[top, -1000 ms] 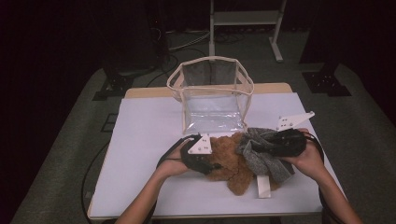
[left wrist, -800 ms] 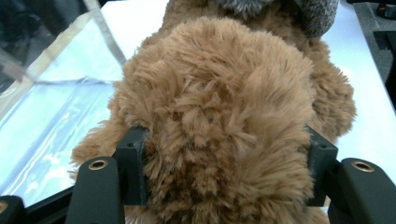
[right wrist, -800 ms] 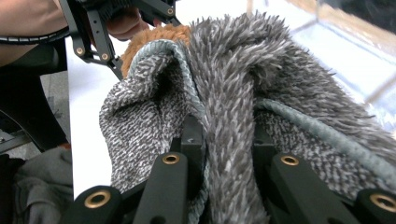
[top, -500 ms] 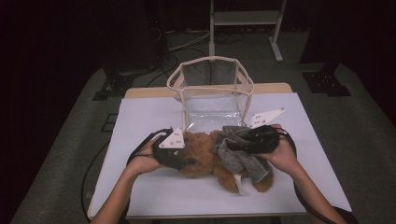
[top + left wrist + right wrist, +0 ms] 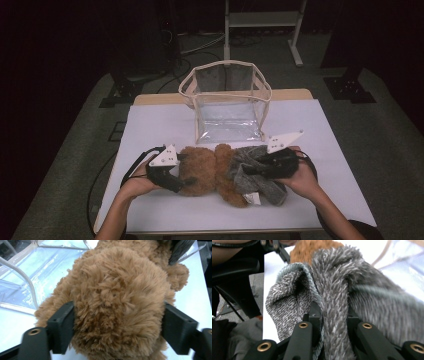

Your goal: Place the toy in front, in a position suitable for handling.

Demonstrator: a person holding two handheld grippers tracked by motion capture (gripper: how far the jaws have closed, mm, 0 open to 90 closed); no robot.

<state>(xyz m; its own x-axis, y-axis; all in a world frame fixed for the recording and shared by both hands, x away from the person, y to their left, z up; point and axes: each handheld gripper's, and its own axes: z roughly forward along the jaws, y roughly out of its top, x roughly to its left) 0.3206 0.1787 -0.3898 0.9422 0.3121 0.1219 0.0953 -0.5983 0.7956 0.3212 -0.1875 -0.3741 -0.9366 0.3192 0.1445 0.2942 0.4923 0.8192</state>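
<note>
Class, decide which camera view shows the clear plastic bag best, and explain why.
The high view: the clear plastic bag stands whole and open-topped behind the plush bear. The left gripper view catches only part of its trim and wall; the right gripper view shows a blurred corner.

Two bare forearms reach in from the near edge, each hand wrapped around a black gripper low over the worktop. The left gripper (image 5: 186, 181) points right, toward the other hand, its jaws spread wide around the brown plush toy (image 5: 117, 302) and pressing its sides — one black finger (image 5: 61, 327) on each flank. The right gripper (image 5: 245, 170) points left, jaws drawn close together on a fold of grey fabric (image 5: 337, 302). Grey three-cornered plates sit atop both grippers — cables loop back past the wrists.
</note>
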